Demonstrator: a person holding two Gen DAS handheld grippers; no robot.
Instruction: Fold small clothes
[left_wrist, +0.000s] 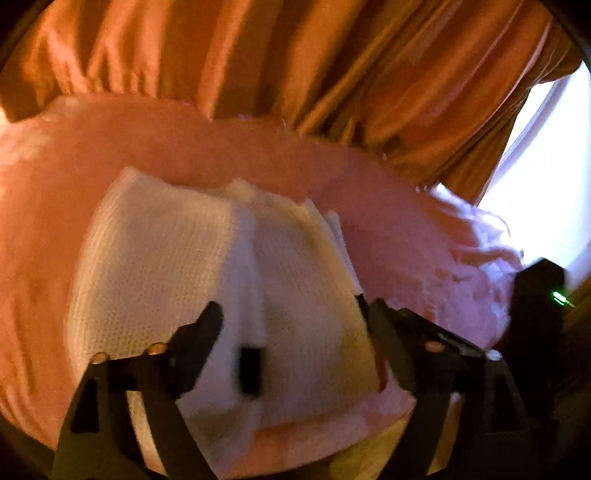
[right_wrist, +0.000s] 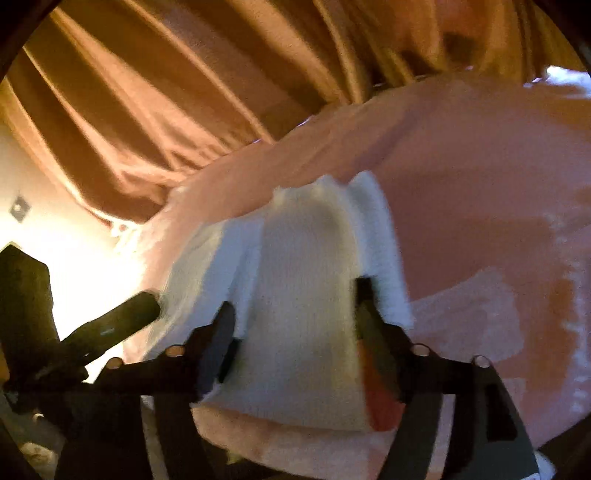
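Orange curtains (left_wrist: 295, 55) hang beyond the pink bed (left_wrist: 55, 221). Both claws, left claw (left_wrist: 291, 314) and right claw (right_wrist: 295, 299), are spread wide over the white garment (left_wrist: 166, 258), gripping nothing; pinch matching near corners, then lift evenly.

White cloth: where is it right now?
The white cloth lies on the pink blanket, directly ahead of both open grippers, with the orange curtain hanging behind.

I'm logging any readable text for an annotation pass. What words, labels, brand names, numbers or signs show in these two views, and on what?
No readable text in either view.
White garment: the dark tag-like patch near its middle fold is too blurred to read.
Left claw, right claw: no markings visible.
Pink blanket, orange curtain: plain, no lettering.
Small plate on the wall: too small to read.
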